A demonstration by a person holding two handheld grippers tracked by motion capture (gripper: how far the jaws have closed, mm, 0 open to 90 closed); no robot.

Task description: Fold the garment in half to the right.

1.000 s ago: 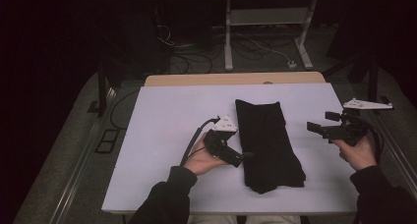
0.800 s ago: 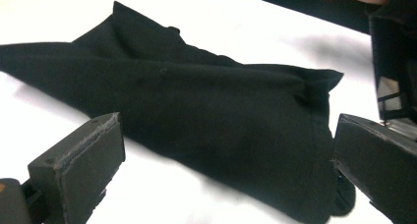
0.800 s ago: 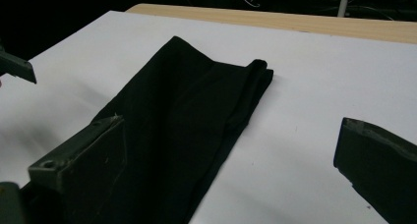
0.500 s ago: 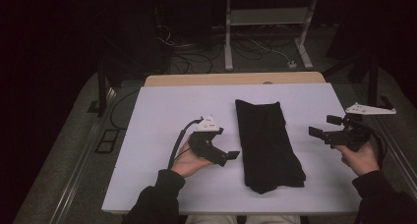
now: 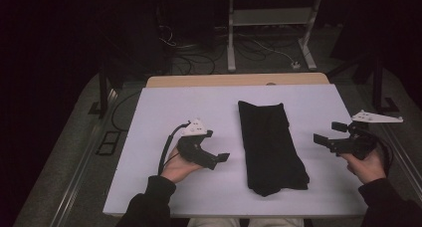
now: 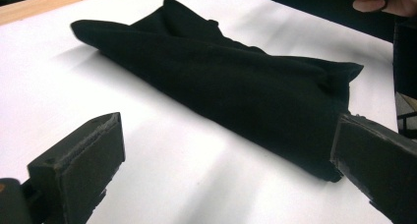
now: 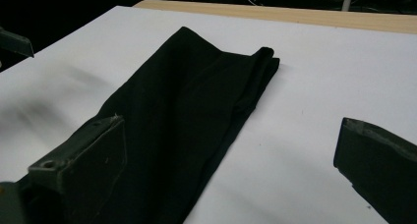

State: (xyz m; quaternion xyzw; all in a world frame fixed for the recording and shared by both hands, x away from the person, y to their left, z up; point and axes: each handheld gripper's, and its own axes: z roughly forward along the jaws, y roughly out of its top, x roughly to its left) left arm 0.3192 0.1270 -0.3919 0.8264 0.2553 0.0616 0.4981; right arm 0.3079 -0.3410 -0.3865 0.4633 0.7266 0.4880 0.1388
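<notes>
2 grippers flank a folded black cloth (image 5: 271,147) that lies lengthwise in the middle of the white table (image 5: 164,112), its narrower end far and its wider, rumpled end near. The left gripper (image 5: 219,159) sits just left of the cloth's near half, jaws spread wide and holding nothing; in the left gripper view the cloth (image 6: 236,91) fills the gap ahead of them. The right gripper (image 5: 326,137) hovers off the cloth's right edge, apart from it, jaws likewise wide open and empty, with the cloth (image 7: 192,121) lying between and beyond them.

The step in hand looks like taking hold of the cloth for another fold or to lift it. To do it well, each gripper should likely come in low along the table, slide 1 jaw under a long edge and close on all layers together, since the near end looks loose and could spill open. Matching grips at the same end would keep the fold square.
</notes>
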